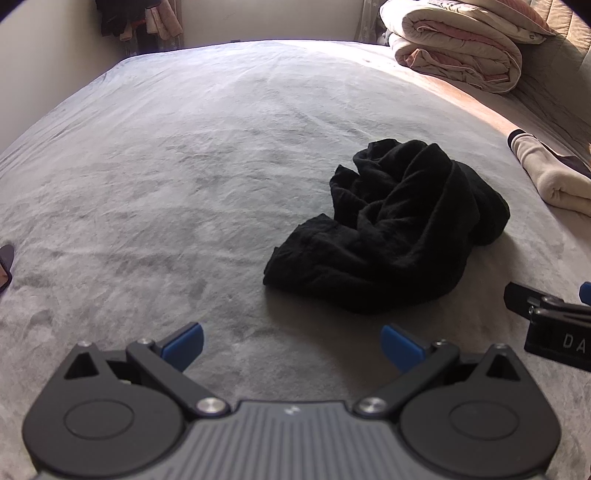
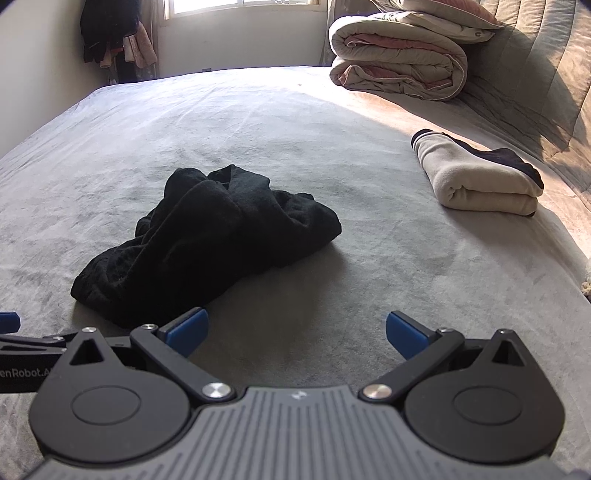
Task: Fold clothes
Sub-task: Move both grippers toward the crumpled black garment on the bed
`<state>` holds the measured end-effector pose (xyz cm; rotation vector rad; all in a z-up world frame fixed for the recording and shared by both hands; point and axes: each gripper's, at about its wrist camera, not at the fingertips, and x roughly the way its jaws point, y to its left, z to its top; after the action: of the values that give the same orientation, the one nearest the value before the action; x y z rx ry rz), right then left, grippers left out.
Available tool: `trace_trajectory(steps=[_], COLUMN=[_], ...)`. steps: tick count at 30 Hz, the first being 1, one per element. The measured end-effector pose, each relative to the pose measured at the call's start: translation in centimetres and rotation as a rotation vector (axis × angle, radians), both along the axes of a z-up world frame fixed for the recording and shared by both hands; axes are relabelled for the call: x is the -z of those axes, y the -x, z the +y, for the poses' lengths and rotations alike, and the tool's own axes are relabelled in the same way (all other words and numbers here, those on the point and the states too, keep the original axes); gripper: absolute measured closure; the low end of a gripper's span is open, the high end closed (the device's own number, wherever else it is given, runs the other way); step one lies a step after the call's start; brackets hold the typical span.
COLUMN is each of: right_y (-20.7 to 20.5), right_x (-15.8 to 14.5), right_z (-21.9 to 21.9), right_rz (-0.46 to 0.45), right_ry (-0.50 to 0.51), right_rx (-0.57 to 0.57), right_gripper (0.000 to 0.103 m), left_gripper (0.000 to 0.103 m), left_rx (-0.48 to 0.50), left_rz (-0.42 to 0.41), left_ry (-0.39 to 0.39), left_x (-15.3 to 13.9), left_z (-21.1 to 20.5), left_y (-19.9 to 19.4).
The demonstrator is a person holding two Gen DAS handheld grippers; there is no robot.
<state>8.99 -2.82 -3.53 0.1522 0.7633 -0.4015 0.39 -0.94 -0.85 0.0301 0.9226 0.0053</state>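
Observation:
A crumpled black garment (image 1: pixel 388 225) lies in a heap on the grey bed cover (image 1: pixel 184 177); the right wrist view shows the same black garment (image 2: pixel 207 240) left of centre. My left gripper (image 1: pixel 291 345) is open, low over the cover, just short of the heap's near edge and empty. My right gripper (image 2: pixel 295 332) is open too, with nothing between its blue pads, and the heap sits ahead to its left. Part of the right gripper (image 1: pixel 550 317) shows at the left view's right edge.
A folded cream garment with dark trim (image 2: pixel 480 177) rests to the right on the bed. A folded quilt stack (image 2: pixel 402 55) sits at the far right against a padded headboard (image 2: pixel 546 74). Clothes hang (image 2: pixel 110 33) in the far left corner beside a window.

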Motion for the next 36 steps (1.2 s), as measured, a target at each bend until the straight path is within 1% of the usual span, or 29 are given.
trace_trajectory(steps=[4,11,14,18,26,29,32,36], right_y=[-0.1,-0.2,-0.2,-0.4,-0.5,-0.7,-0.8,-0.9], right_x=[0.1,0.1,0.1,0.3,0.7,0.8,1.2,1.9], right_z=[-0.1,-0.1,-0.2,-0.4,-0.7,-0.6,-0.7,-1.0], right_rz=[0.021,0.035,0.042,0.058,0.081,0.086,0.103,0.138], right_ry=[-0.010,0.002,-0.002,-0.007,-0.009,-0.010,-0.015,-0.021], right_rx=[-0.003,-0.001,-0.003,0.005,0.017,0.015,0.017,0.017], right_gripper=[0.000,0.000,0.000,0.000,0.000,0.000,0.000,0.000], left_gripper=[0.000,0.000,0.000,0.000,0.000,0.000,0.000,0.000], left_rx=[-0.003,-0.011,-0.017,-0.021,-0.013,0.004,0.022,0.041], left_rz=[0.012,0.032,0.016,0.002,0.040,0.056,0.091,0.089], left_ry=[-0.006,-0.011,-0.008,-0.031,-0.031,-0.047,-0.061,-0.069], left_x=[0.1,0.3,0.3,0.4,1.0,1.5,2.6,3.5], left_z=[0.0,0.0,0.2,0.2,0.6,0.5,0.3,0.1], left_y=[-0.3,-0.8,-0.7,-0.7,-0.9,-1.1,-1.3,-1.3])
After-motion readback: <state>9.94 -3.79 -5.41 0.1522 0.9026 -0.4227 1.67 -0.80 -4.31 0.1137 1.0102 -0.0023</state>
